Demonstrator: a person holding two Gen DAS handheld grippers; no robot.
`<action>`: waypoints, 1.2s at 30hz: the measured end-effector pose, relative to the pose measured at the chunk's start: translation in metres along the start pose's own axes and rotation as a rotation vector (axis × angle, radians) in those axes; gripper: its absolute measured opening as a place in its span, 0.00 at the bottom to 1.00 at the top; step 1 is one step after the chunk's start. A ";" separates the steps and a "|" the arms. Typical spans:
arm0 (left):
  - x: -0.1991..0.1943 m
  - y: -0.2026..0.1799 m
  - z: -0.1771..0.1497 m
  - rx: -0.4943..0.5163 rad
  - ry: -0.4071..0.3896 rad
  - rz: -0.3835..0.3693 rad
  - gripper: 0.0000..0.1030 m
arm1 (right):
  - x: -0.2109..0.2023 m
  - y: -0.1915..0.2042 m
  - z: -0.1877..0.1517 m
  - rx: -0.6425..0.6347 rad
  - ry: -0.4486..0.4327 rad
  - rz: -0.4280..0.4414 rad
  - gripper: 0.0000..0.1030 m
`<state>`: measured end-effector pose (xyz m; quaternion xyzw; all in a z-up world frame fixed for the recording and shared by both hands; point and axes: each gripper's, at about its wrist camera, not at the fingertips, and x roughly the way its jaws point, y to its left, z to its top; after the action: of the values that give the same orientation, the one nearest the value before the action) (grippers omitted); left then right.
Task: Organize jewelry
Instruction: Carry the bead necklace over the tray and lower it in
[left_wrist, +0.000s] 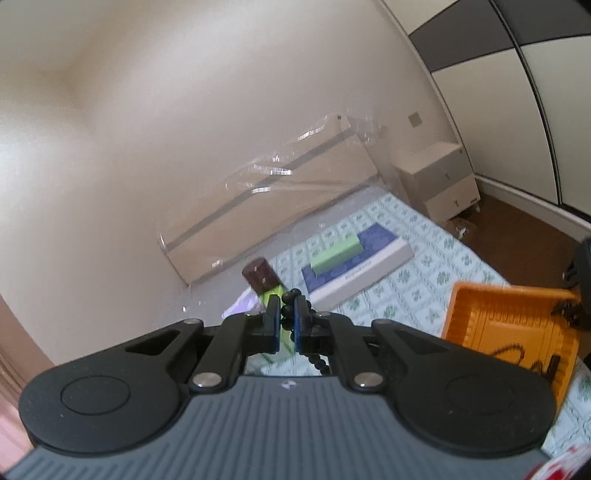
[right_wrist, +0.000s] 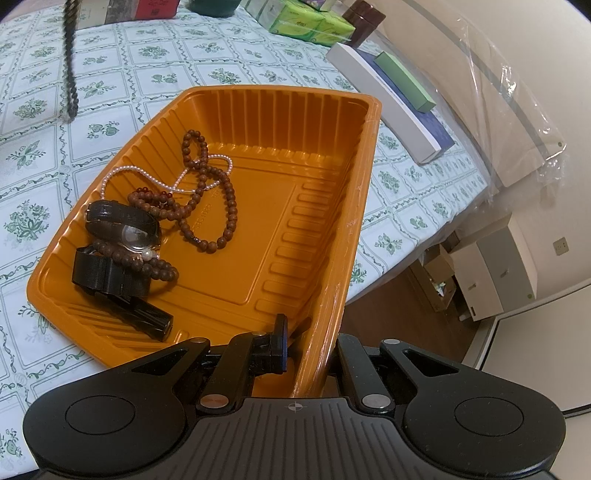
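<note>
While the right gripper (right_wrist: 308, 350) clamps the near wall of the orange tray (right_wrist: 369, 155) to steady it, the left gripper (left_wrist: 286, 325) pinches a black bead strand (left_wrist: 291, 295) up beside the tray, probably headed in with the brown beads (right_wrist: 207, 195) and watch (right_wrist: 125, 225).

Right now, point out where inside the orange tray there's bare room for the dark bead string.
Free: the orange tray floor between the brown bead necklace and the wall the right gripper clamps, plus the far end. Crowded: the corner with the watch, pearl strand and black strap.
</note>
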<state>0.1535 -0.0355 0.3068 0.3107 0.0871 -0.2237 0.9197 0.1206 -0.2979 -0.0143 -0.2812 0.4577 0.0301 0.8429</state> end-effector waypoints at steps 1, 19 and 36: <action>0.000 0.000 0.006 -0.002 -0.015 -0.002 0.06 | 0.000 0.000 0.000 0.000 0.000 0.000 0.05; 0.032 -0.050 0.085 -0.022 -0.161 -0.134 0.06 | 0.005 -0.005 -0.004 0.013 -0.011 0.032 0.05; 0.122 -0.155 0.056 0.011 0.020 -0.344 0.06 | 0.010 -0.010 -0.008 0.031 -0.023 0.054 0.06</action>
<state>0.1902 -0.2225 0.2321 0.2987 0.1471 -0.3753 0.8650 0.1235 -0.3122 -0.0206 -0.2555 0.4556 0.0490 0.8513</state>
